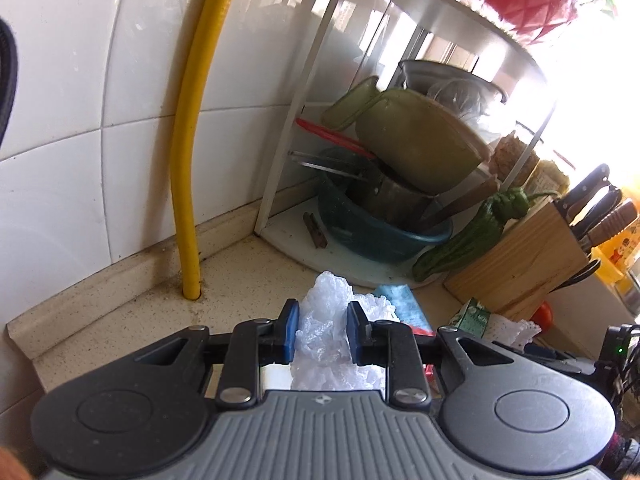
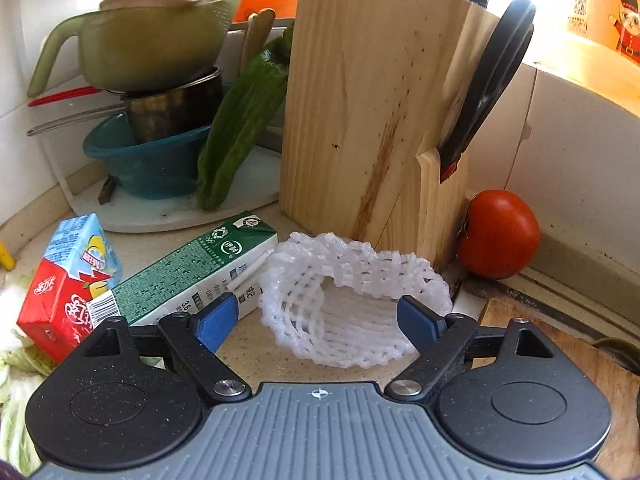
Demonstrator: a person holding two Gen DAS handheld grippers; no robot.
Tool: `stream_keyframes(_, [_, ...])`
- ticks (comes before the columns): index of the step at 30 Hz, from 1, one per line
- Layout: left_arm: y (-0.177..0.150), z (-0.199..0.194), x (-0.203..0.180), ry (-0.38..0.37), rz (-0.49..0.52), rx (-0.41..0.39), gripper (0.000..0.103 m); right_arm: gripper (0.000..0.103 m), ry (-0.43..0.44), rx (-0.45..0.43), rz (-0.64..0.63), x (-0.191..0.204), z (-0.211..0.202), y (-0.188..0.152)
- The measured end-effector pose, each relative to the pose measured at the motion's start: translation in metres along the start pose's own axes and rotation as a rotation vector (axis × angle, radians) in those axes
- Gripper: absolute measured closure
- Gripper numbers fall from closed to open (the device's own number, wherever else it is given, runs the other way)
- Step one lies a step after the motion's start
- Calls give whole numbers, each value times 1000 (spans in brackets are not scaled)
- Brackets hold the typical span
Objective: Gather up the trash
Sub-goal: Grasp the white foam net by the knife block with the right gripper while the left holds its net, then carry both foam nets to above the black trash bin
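right wrist view: right hand-held gripper (image 2: 316, 318) gapes around foam net (image 2: 352, 300); closing could nudge the milk carton (image 2: 192, 276) at 10 o'clock. left hand-held gripper (image 1: 323, 330) is clamped on crumpled plastic (image 1: 324, 332).

Two fisheye views, each from a camera mounted on a handheld gripper, looking forward along its fingers from low over a kitchen counter. The left wrist view faces the tiled corner, angled slightly upward, close to a yellow pipe (image 1: 188, 184) and a white shelf rack (image 1: 280, 160). The right wrist view sits nearer the counter, facing a wooden knife block (image 2: 360, 120) at close range. Both views share the knife block (image 1: 516, 256), the green pepper (image 1: 464, 240) (image 2: 244, 120), the teal basin (image 1: 376, 240) (image 2: 148, 168) and the tomato (image 1: 543, 314) (image 2: 500, 234).
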State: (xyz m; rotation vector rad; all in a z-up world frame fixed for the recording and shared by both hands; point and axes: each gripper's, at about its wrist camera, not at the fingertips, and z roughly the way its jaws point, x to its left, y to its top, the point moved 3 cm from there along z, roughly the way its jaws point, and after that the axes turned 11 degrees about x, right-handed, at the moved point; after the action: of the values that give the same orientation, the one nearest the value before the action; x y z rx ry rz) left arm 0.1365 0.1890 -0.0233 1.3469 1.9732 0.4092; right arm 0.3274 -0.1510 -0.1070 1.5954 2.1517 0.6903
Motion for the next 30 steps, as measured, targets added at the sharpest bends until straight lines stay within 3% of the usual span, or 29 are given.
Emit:
stream_keyframes(5, [-2,12,-1,-28,-7,47,80,15,-52,13,-13,0,14,3])
stream_keyframes(8, [-1,9,-3,-20,5,35,80,19,-36,35,1,-1,24,6])
stream_keyframes(10, [2,7,-2,-23,1,28,80,29,-48,47,-7,0,32,9])
stream_keyframes(11, [3,7,-2,-15,1,30,80,44,-49,66,-3,0,37,10])
stream_keyframes(14, [3,6,0,-6,-14,35,80,56,-25,79,27,-3,41,13])
stream_keyframes(15, [3,3,1,-19,-20,28,80,75,6,81,49,-5,39,14])
stream_keyframes(16, [3,0,1,-31,-22,16,80,83,57,85,79,-7,35,15])
stream_keyframes(20, [3,5,5,14,-26,35,80,84,127,60,140,-12,16,15])
stream_keyframes(22, [2,2,8,-25,-45,32,80,84,172,39,156,-12,4,14])
stream_keyframes(30, [0,-14,6,-23,-41,-5,80,85,195,-35,180,-24,-41,14])
